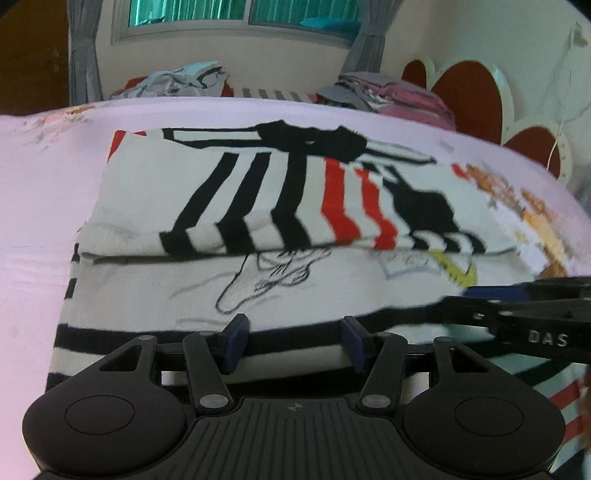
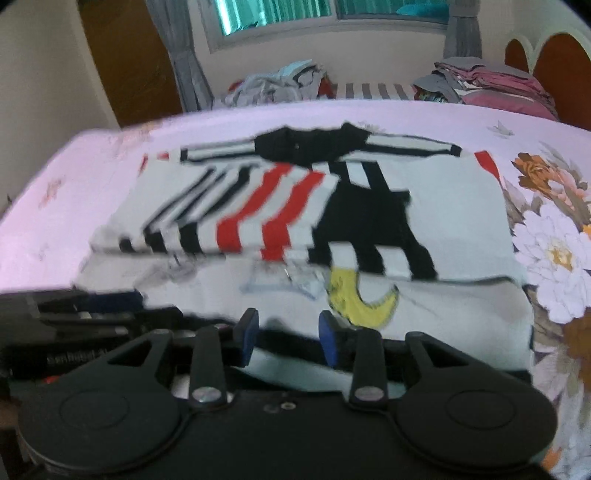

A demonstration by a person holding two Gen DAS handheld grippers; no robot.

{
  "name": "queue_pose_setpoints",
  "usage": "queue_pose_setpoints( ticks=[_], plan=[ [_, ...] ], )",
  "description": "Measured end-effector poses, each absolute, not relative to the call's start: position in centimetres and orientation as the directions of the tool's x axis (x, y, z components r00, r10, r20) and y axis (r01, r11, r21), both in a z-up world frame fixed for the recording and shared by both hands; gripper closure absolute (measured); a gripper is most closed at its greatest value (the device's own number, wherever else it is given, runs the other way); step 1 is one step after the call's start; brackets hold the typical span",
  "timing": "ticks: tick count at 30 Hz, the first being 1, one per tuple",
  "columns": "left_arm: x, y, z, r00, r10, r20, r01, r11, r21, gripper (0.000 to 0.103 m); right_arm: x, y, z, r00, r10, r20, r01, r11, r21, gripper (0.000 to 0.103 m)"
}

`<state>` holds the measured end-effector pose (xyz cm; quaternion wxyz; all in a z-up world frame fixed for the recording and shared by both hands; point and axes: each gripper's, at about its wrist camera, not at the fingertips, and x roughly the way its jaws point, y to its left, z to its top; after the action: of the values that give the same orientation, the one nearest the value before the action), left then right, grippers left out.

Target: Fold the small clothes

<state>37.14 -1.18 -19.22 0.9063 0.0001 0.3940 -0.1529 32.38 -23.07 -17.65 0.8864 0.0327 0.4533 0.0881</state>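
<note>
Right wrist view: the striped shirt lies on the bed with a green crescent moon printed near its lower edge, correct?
Not quite. The crescent moon is yellow, not green, as the right wrist view shows. The striped shirt does lie on the bed.

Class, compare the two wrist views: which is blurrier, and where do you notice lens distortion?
Right wrist view: blurrier, the shirt stripes smear; left wrist view: stripes crisper, though the right gripper entering at the side is smeared; both views: fisheye bends the bed edge and window frame.
</note>
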Motion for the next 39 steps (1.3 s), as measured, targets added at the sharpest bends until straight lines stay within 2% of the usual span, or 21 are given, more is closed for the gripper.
queue_pose_setpoints(
  ticks=[11, 18, 27, 32, 36, 39],
  plan=[
    [35.9, -0.9, -19.1, 0.665, -0.217, -0.714, 0.259, 0.965, -0.053, 0.048, 28.9, -28.0, -18.2, 0.578, 0.127, -0.806, -0.105, 0.991, 0.081, 0.068],
    [34.0, -0.2, -18.4, 0.669, -0.188, -0.719, 0.224, 0.974, -0.047, 0.048, 28.3, -27.4, -17.4, 0.587, 0.173, -0.791, -0.12, 0.985, 0.127, 0.068],
    [31.3, -1.8, -17.3, 0.64, -0.31, -0.703, 0.346, 0.933, -0.097, 0.048, 26.7, -23.3, -16.3, 0.589, 0.236, -0.773, -0.17, 0.971, 0.166, 0.068],
    [29.5, -1.4, -18.5, 0.611, -0.311, -0.728, 0.39, 0.918, -0.065, 0.048, 25.1, -21.2, -16.9, 0.56, 0.235, -0.794, -0.175, 0.971, 0.164, 0.068],
    [27.3, 0.3, -18.9, 0.62, -0.3, -0.725, 0.419, 0.908, -0.017, 0.048, 23.1, -20.0, -17.3, 0.549, 0.193, -0.813, -0.19, 0.976, 0.104, 0.069],
    [26.2, 2.5, -18.9, 0.616, -0.294, -0.73, 0.405, 0.914, -0.027, 0.048, 21.5, -20.9, -17.4, 0.558, 0.109, -0.822, -0.165, 0.986, 0.019, 0.068]
  ],
)
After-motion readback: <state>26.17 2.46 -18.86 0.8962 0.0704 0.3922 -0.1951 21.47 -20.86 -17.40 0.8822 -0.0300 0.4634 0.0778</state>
